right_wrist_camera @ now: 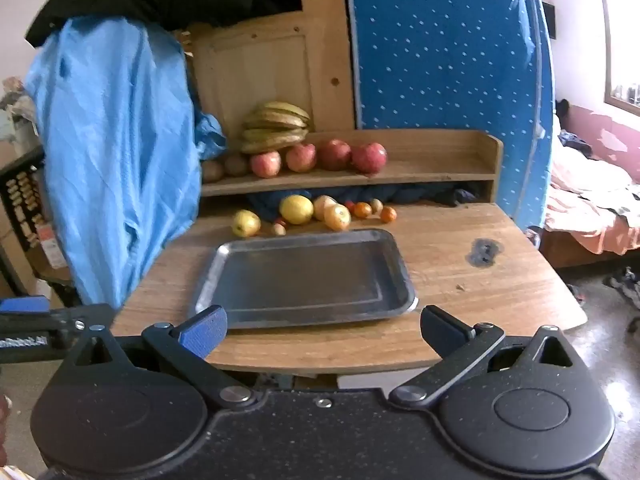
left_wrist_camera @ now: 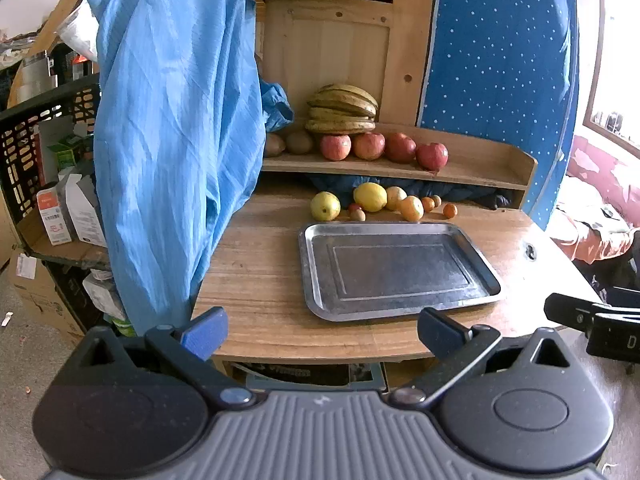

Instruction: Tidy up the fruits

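Note:
An empty metal tray (left_wrist_camera: 320,272) (right_wrist_camera: 208,280) lies on the wooden table (left_wrist_camera: 256,272) (right_wrist_camera: 480,288). Behind it lie loose fruits: a yellow-green apple (left_wrist_camera: 325,205) (right_wrist_camera: 245,223), a lemon (left_wrist_camera: 370,197) (right_wrist_camera: 296,209), oranges (left_wrist_camera: 411,208) (right_wrist_camera: 337,216) and small tangerines (left_wrist_camera: 450,210) (right_wrist_camera: 388,214). On a low shelf (left_wrist_camera: 480,168) (right_wrist_camera: 440,172) sit red apples (left_wrist_camera: 368,146) (right_wrist_camera: 301,157), kiwis (left_wrist_camera: 299,142) (right_wrist_camera: 235,165) and bananas (left_wrist_camera: 342,109) (right_wrist_camera: 276,126). My left gripper (left_wrist_camera: 322,330) is open and empty before the table's near edge. My right gripper (right_wrist_camera: 323,330) is open and empty there too.
A blue cloth (left_wrist_camera: 172,128) (right_wrist_camera: 116,152) hangs at the table's left. A black crate with boxes (left_wrist_camera: 44,168) stands further left. A blue dotted panel (left_wrist_camera: 496,72) (right_wrist_camera: 444,48) rises behind the shelf. A bed (right_wrist_camera: 592,216) is at the right. The right gripper shows at the left wrist view's edge (left_wrist_camera: 600,326).

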{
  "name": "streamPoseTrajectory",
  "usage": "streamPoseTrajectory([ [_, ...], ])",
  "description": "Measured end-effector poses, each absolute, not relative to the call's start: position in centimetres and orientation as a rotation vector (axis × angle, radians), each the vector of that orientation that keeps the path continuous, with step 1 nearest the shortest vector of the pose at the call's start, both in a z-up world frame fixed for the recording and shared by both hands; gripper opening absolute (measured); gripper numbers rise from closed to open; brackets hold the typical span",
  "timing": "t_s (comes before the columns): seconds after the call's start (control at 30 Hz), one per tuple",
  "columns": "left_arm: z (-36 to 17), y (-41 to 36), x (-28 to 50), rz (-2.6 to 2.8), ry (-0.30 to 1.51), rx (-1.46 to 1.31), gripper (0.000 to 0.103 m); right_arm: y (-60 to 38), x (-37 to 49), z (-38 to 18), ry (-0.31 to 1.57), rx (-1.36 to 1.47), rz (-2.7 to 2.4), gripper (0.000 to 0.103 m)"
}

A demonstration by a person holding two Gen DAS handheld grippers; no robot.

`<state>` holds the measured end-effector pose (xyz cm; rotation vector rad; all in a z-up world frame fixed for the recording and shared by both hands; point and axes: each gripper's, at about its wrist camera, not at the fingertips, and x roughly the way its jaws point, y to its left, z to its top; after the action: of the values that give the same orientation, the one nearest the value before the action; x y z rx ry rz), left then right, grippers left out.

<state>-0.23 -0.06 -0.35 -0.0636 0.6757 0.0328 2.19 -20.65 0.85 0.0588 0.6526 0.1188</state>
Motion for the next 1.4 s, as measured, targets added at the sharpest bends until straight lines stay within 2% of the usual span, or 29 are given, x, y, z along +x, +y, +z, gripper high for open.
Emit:
streamPoseTrajectory([
  [1.4,-0.7,-0.3,0.4,0.036,0.7,-0.066,0.103,-20.5,3.0,0.3,0.715,0.049,0.11,0.103],
])
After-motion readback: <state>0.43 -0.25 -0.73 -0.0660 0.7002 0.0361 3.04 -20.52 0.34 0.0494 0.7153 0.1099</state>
